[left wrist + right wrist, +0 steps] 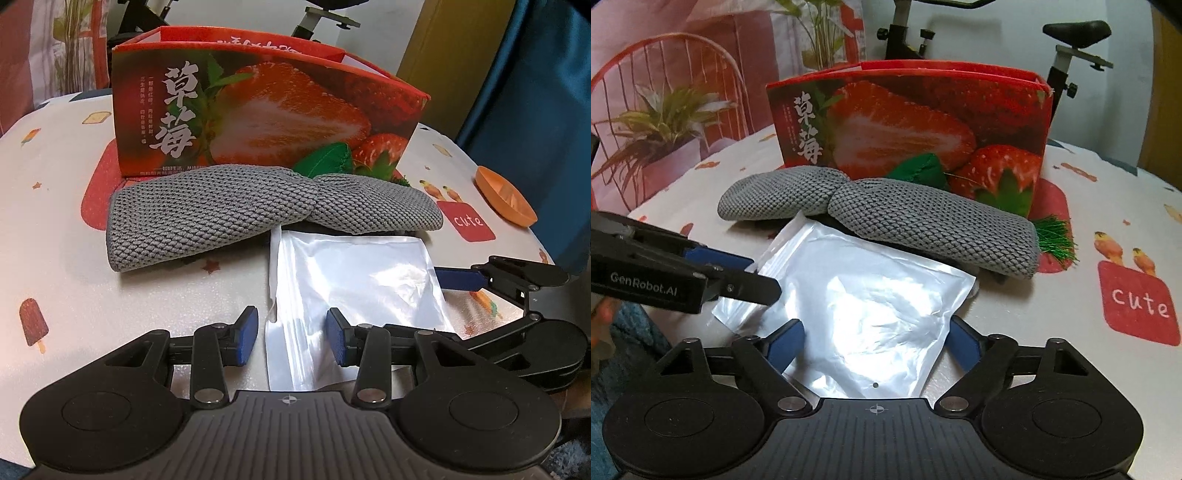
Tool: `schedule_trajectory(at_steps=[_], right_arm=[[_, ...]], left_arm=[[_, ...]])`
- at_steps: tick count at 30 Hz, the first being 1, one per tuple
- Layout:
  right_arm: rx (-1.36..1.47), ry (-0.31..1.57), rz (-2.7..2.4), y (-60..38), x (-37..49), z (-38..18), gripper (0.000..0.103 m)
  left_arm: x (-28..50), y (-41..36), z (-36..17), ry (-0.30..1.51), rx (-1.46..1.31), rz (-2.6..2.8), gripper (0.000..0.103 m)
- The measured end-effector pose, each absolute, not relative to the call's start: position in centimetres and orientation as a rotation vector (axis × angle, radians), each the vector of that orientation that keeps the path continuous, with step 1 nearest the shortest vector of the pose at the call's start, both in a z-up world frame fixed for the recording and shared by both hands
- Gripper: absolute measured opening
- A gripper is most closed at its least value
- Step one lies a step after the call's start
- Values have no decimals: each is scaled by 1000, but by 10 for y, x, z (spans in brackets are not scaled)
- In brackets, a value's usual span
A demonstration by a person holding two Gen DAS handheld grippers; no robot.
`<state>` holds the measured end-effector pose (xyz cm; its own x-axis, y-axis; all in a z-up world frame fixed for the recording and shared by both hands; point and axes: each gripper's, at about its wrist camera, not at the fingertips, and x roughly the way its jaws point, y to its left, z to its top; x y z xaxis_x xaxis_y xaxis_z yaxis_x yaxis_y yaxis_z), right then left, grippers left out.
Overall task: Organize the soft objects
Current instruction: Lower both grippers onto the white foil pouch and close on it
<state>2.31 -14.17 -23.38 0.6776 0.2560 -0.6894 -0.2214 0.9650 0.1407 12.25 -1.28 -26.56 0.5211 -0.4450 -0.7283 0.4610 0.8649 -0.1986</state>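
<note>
From the left wrist, the left tongs (pixel 291 334) stand part open, straddling the near left edge of a silvery plastic pouch (pixel 354 291) that lies flat on the counter (pixel 66 229); the blue pads are on either side of that edge and hold nothing yet. Judging by this, the step is taking up the pouch, and it should go best by closing squarely on the thin edge and lifting slowly, since the slick film could slip. A folded grey knit cloth (pixel 229 206) lies just beyond, its near edge overlapping the pouch's far edge, in front of a red strawberry box (pixel 258 110) that is open at the top. An orange dish (pixel 506 203) sits far right. The right tongs (pixel 476 280) reach in from the right beside the pouch.

From the right wrist, the right tongs (pixel 875 341) are wide open around the pouch's (pixel 871 306) near end, gripping nothing. The left tongs (pixel 753 280) come in from the left over its corner. Green tinsel (pixel 1054 236) pokes out by the cloth's (pixel 923 221) right end. The counter's (pixel 1108 387) cover is white with cartoon prints; an exercise bike (pixel 1067 55), a red wire chair (pixel 665 74) and a plant (pixel 661 122) stand beyond it.
</note>
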Motion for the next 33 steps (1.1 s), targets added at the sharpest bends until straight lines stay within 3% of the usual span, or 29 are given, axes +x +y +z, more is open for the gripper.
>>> schedule_trajectory(at_steps=[6, 8, 9, 33], right_arm=[[161, 768, 255, -156, 23, -231, 59], [176, 756, 246, -158, 23, -231, 45], [172, 756, 234, -159, 24, -231, 42], [260, 750, 231, -163, 25, -235, 43]], left_arm=[[123, -11, -266, 868, -1, -547, 42], [122, -12, -266, 872, -7, -553, 42], [121, -12, -266, 881, -20, -567, 43], [129, -4, -269, 910, -150, -593, 43]])
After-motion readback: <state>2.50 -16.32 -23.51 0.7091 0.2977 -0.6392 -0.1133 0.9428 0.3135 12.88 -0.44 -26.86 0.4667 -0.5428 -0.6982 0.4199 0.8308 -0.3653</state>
